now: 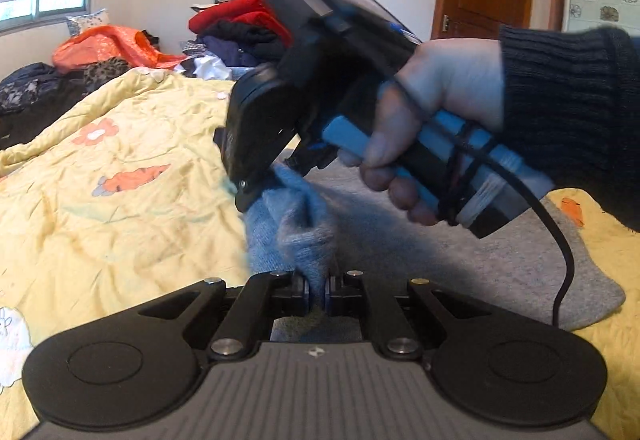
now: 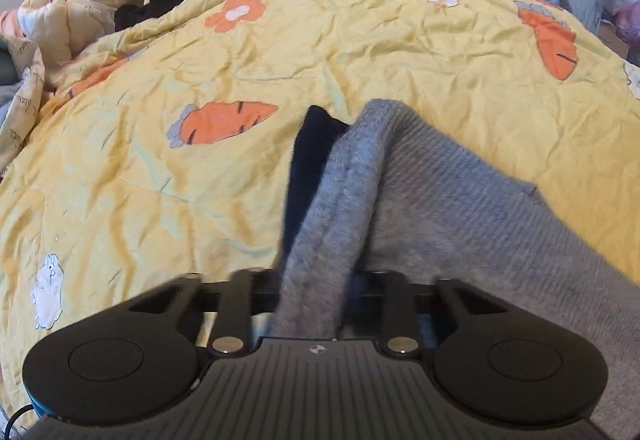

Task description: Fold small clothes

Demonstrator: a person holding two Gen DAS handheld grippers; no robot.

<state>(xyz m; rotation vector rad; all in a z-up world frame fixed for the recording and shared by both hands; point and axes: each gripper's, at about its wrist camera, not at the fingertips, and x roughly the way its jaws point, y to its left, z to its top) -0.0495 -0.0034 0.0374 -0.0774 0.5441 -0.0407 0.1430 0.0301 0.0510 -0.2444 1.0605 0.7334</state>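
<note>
A grey knitted garment (image 2: 440,208) lies on a yellow quilt (image 2: 320,52) printed with orange carrots and flowers. The right tongs (image 2: 312,304) pinch a raised fold of the grey knit. A dark cloth (image 2: 312,136) shows beside that fold.

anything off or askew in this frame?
Nothing damaged or spilled. The grey knit garment is bunched rather than flat: both the left gripper and right gripper pinch folds of it close together. The yellow quilt under it is wrinkled, with a loose clothes pile behind.
</note>
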